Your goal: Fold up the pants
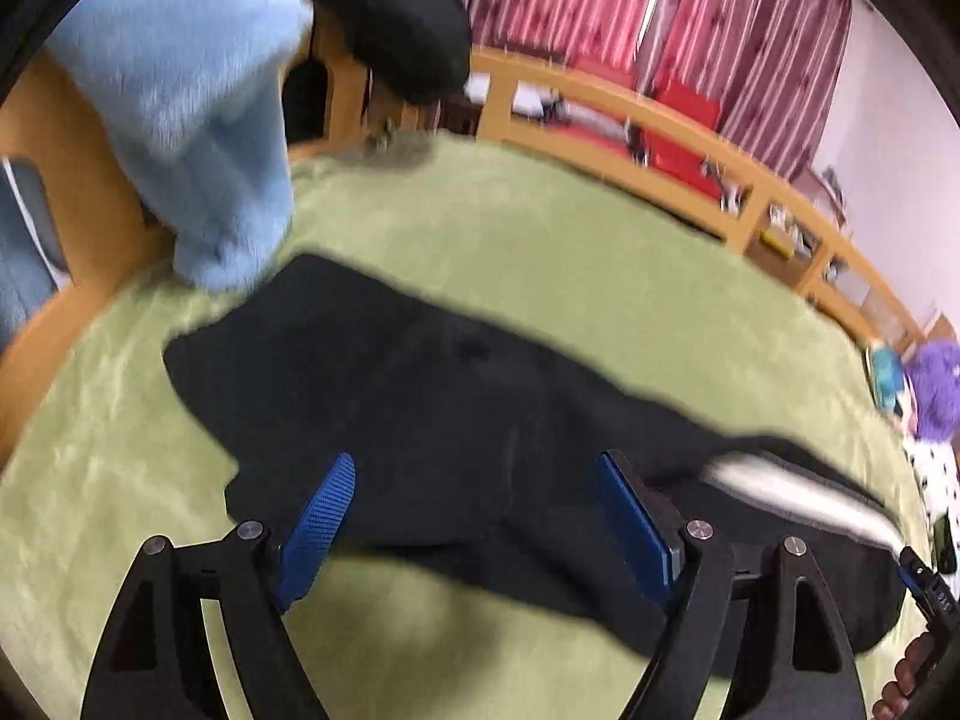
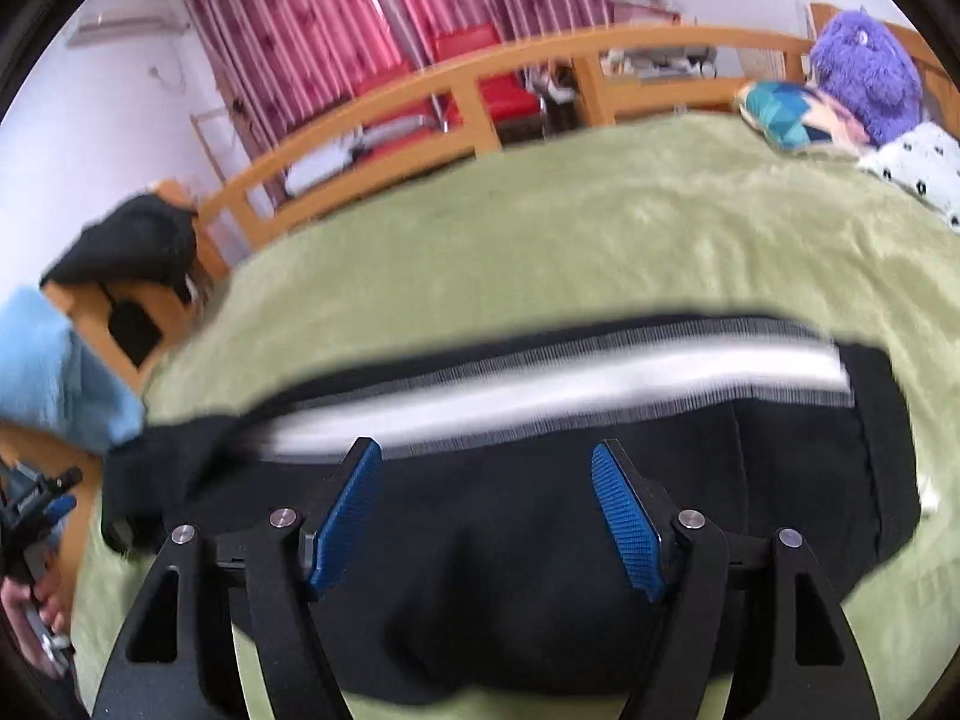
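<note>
Both sets of jaws stand spread wide with nothing between the blue pads. The left gripper point(image 1: 474, 516) hovers over the black pants point(image 1: 432, 396), tilted down toward the leg part, fingers framing dark cloth. The right gripper point(image 2: 486, 510) hangs over the waist end of the pants point(image 2: 510, 570), just short of the white-and-grey waistband point(image 2: 540, 384), also angled downward. The pants lie spread flat on the green blanket point(image 1: 540, 228), legs running toward a light blue fabric point(image 1: 198, 108) at the bed's edge. A purple plush toy point(image 2: 864, 60) sits far off by the wooden bed rail point(image 2: 540, 60)
</note>
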`<state>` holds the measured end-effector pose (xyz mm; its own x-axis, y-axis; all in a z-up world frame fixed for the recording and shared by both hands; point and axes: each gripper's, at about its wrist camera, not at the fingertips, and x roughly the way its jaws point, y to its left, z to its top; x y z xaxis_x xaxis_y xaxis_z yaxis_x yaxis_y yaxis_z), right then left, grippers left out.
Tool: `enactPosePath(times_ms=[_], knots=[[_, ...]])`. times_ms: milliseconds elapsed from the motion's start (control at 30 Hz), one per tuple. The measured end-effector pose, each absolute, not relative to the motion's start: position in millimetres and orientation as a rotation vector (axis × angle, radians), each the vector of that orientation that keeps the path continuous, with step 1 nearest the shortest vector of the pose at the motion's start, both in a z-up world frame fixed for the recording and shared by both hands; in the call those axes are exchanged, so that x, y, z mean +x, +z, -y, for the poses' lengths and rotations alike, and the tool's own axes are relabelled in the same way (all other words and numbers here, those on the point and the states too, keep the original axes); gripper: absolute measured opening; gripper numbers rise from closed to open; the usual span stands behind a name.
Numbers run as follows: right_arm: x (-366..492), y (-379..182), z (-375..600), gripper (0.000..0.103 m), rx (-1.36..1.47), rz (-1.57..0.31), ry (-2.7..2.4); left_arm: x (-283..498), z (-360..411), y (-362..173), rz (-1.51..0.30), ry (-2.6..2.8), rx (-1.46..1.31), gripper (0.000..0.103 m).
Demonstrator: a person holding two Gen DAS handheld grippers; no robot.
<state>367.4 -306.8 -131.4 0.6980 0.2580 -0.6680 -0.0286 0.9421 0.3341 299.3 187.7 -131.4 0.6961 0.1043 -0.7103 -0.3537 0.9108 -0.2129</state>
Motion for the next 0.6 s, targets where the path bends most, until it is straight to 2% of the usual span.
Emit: enactPosePath(times_ms=[233,400,500,600], knots=[[303,-195,344,0.072,0.412,-0.898,0.103,287,-185,-196,-0.862,0.171,-0.466,0.081],[298,-227,382,0.072,0.583,-0.919,0.008,305,-173,-221,-0.901,0.107,-0.567,0.081],[293,-241,397,0.076,0.759,-0.883,0.018,316,-162,-230,-0.896,0.082,-0.62,0.081],[303,-244,399,0.081,0.804,-0.852,0.012,330,-157,-236,-0.889,0.092,-0.655,0.082]])
